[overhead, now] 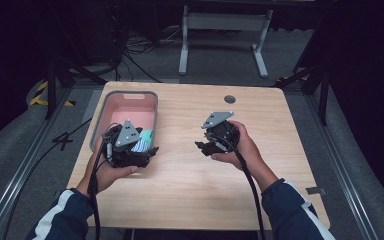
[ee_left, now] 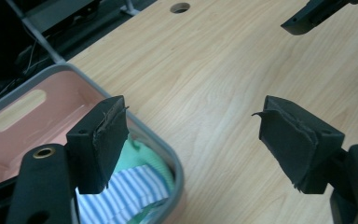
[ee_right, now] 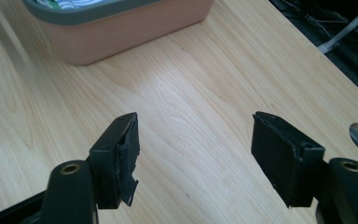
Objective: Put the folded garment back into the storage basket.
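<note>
The striped cloth point(ee_left: 130, 191) lies in the pink basket point(overhead: 125, 97) at the counter's point(overhead: 190, 170) 9 o'clock edge. Left gripper point(ee_left: 191, 135) beside it and right gripper point(ee_right: 193, 154) at centre both gape, jaws empty.

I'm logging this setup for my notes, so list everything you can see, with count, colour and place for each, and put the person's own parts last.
Table: one, light wood, centre, with a round hole near its far edge.
Bin: one, pink inside with a grey rim, on the table's far left part.
Cloth: folded pieces, mint green and blue-white striped, in the near end of the bin; count unclear.
Stand: one, white metal frame, on the grey floor beyond the table.
Left gripper: one, black, jaws open and empty, at the bin's near corner.
Right gripper: one, black, jaws open and empty, over bare wood.
Sleeves: two, navy with white stripes, bottom edge.
</note>
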`<state>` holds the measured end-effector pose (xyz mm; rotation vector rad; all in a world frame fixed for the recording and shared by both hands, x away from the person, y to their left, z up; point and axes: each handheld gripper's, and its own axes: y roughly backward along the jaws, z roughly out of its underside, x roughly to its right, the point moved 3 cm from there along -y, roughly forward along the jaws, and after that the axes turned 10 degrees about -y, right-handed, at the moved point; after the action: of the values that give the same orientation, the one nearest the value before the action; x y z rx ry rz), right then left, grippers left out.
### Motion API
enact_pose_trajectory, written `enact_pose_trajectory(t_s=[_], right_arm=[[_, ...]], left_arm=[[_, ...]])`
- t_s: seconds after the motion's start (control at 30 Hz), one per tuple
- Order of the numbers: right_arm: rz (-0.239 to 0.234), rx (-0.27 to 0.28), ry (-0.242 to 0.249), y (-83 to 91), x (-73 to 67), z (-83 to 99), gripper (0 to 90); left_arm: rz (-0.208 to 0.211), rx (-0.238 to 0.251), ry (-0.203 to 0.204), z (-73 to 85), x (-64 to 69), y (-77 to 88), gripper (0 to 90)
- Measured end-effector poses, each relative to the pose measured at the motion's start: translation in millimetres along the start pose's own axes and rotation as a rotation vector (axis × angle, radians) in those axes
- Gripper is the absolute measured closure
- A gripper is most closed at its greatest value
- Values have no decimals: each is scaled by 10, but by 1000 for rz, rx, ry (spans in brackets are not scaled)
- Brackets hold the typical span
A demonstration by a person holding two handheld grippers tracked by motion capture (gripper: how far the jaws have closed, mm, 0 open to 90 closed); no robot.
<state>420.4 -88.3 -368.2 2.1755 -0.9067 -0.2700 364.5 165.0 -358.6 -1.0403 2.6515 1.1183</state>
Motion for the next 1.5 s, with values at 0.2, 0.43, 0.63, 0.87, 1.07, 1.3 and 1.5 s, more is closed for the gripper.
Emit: enact_pose_trajectory(t_s=[0.2, 0.43, 0.63, 0.87, 1.07, 1.3, 1.5], right_arm=[[19, -22, 17, 29, 17, 154, 328], [28, -29, 22, 97, 55, 324, 311], [36, -38, 34, 139, 90, 474, 306], [45, -42, 19, 186, 186, 742, 304], [60, -44, -1, 220, 247, 889, 304], [69, -46, -16, 284, 306, 1130, 305], [77, -47, -39, 301, 371, 1331, 307]], left_arm=[[2, -44, -44, 37, 171, -125, 203], [45, -59, -84, 81, 378, -251, 193], [62, -73, -117, 148, 498, -362, 192], [121, -96, -124, 273, 628, -500, 185], [131, -123, -140, 349, 673, -573, 182], [167, -144, -145, 481, 731, -661, 178], [192, -155, -158, 578, 788, -719, 173]])
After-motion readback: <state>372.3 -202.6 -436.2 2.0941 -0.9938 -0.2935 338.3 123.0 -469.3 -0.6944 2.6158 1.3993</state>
